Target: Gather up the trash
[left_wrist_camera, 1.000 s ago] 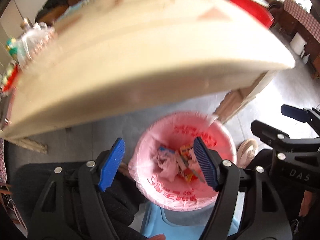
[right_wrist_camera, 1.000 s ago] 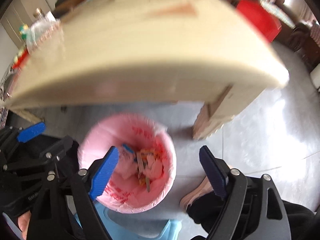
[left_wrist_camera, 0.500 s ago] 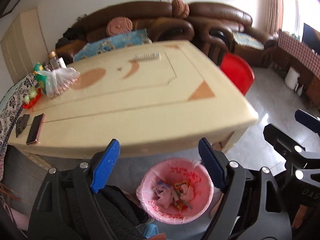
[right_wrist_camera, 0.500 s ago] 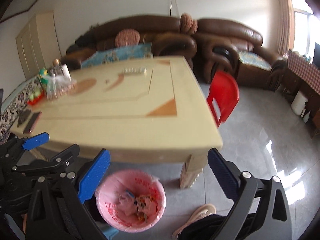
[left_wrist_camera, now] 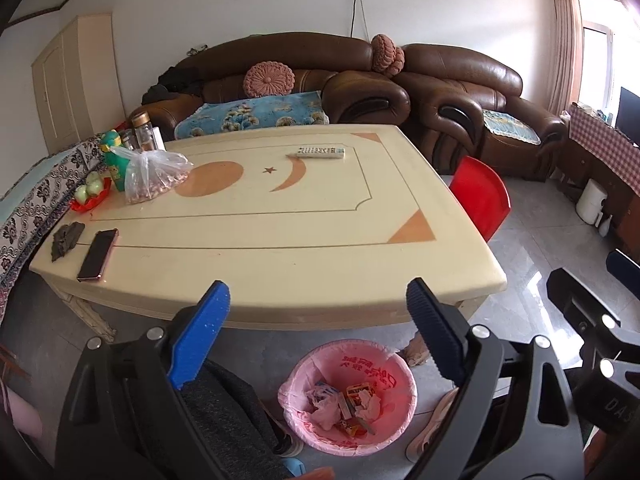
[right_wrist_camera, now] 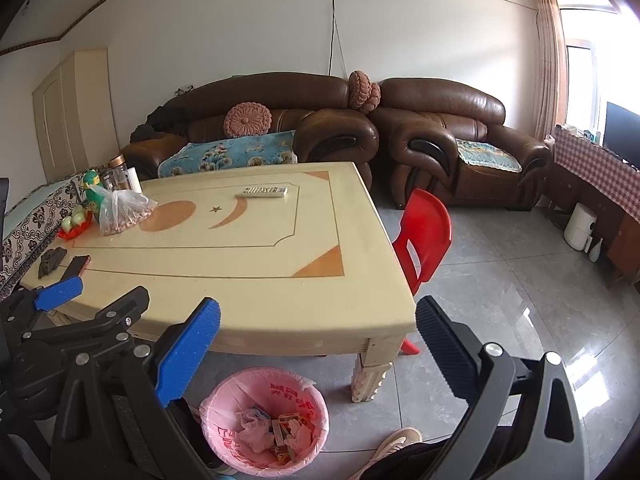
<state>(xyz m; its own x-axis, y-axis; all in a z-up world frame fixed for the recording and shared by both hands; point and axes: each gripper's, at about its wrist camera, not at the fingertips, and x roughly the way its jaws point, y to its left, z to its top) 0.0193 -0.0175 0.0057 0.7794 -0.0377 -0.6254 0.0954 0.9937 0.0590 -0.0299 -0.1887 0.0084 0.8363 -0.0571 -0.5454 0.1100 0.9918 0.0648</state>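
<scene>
A bin with a pink liner stands on the floor by the table's near edge. It holds crumpled tissue and colourful wrappers, seen too in the right wrist view inside the same bin. My left gripper hangs well above the bin, its jaws opening, with nothing between the blue pads. My right gripper is open and empty, at a similar height just to the right. The cream table carries a remote, a phone and a clear bag of nuts.
A red plastic chair stands at the table's right side. Brown leather sofas line the far wall. A person's shoe and dark trouser legs are beside the bin. Grey tiled floor spreads to the right.
Both grippers have risen from just over the bin to above table height and tilted up, so the tabletop and room now show. Both pairs of jaws stand wider.
</scene>
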